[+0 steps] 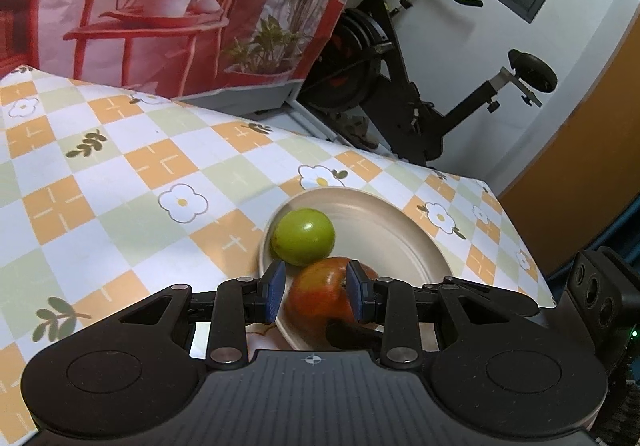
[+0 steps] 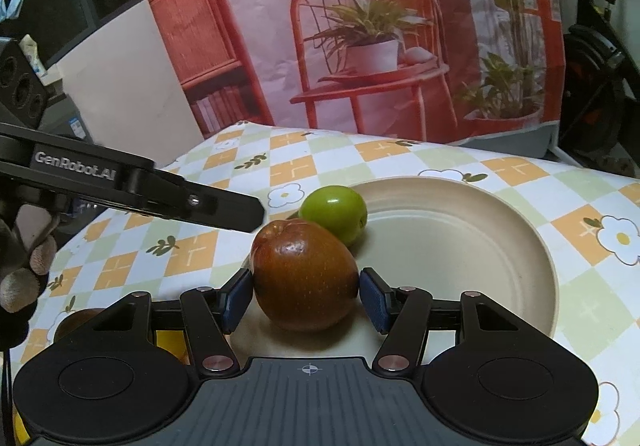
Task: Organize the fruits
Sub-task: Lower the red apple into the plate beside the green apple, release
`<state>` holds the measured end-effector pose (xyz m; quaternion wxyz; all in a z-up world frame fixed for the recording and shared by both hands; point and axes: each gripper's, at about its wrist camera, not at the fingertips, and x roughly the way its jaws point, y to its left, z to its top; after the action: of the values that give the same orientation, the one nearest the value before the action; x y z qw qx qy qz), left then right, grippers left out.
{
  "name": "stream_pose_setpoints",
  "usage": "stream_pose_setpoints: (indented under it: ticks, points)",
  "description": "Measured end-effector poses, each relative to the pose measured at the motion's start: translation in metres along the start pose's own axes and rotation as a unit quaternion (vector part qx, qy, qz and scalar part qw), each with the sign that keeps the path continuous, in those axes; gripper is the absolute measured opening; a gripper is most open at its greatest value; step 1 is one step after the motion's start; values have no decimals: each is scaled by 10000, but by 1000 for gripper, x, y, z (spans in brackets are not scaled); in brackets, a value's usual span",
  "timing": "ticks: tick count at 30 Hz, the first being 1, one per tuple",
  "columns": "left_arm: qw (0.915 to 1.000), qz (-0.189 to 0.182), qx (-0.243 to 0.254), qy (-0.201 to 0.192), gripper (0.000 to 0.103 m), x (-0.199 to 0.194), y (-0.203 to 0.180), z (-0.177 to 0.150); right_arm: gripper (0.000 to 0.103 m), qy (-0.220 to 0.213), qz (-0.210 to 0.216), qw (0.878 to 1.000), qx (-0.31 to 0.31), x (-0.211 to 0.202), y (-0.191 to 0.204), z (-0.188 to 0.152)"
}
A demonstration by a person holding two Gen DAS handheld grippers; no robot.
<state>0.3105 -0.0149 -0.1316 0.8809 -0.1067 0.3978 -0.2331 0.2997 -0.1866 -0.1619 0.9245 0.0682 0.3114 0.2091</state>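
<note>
A red-brown apple (image 2: 304,274) rests at the near left edge of a beige plate (image 2: 460,246). My right gripper (image 2: 306,296) is shut on the apple, one blue pad against each side. A small green fruit (image 2: 334,211) lies in the plate just behind the apple and touches it. In the left wrist view the same apple (image 1: 320,294) and green fruit (image 1: 303,236) sit in the plate (image 1: 380,230). My left gripper (image 1: 316,280) hovers just over the apple, its pads a narrow gap apart and gripping nothing. One of its fingers (image 2: 224,207) ends by the apple's top left.
The table wears a checked cloth with flowers (image 1: 120,185). A brown round fruit (image 2: 76,320) lies on it at the near left, partly hidden by my right gripper. A printed backdrop (image 2: 360,25) stands behind the table, and an exercise bike (image 1: 400,65) beyond its far right edge.
</note>
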Motion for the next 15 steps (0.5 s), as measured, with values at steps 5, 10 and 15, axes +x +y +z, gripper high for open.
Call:
stream_pose_setpoints:
  ticks: [5, 10, 15]
  points:
    - [9996, 148, 183, -122, 35, -13, -4, 0, 55, 43, -201, 9998, 36, -3, 2, 1]
    - [9986, 276, 366, -251, 36, -30, -10, -2, 55, 85, -458, 9989, 26, -9, 5, 1]
    - [9974, 407, 492, -344, 36, -49, -11, -6, 55, 18, -684, 9976, 34, -23, 11, -1]
